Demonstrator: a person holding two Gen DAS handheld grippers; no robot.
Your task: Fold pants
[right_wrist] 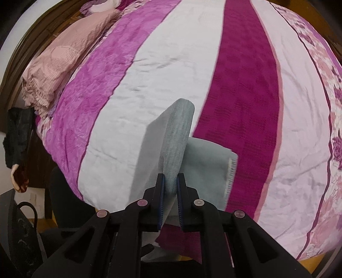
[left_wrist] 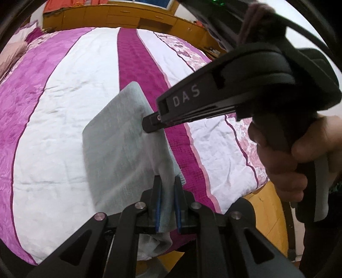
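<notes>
The grey pants [left_wrist: 119, 139] hang as a folded panel above the striped bed, stretched between both grippers. In the left wrist view my left gripper [left_wrist: 167, 181] is shut on one edge of the cloth, and a short tail of it droops below the fingers. My right gripper [left_wrist: 150, 123] comes in from the right, held by a hand [left_wrist: 286, 156], and pinches the far edge of the same panel. In the right wrist view that gripper [right_wrist: 171, 178] is shut on a thick fold of the pants [right_wrist: 173, 136]. A looser layer with a stitched hem [right_wrist: 229, 173] hangs to its right.
The bedspread [left_wrist: 70, 89] has white, purple and magenta stripes. A pink pillow [right_wrist: 64, 57] lies at the bed's head, in front of a dark headboard [right_wrist: 19, 55]. Wooden cabinets [left_wrist: 111, 17] stand beyond the bed. Wooden floor [left_wrist: 267, 205] shows at its corner. A black bag [right_wrist: 21, 235] sits by the bedside.
</notes>
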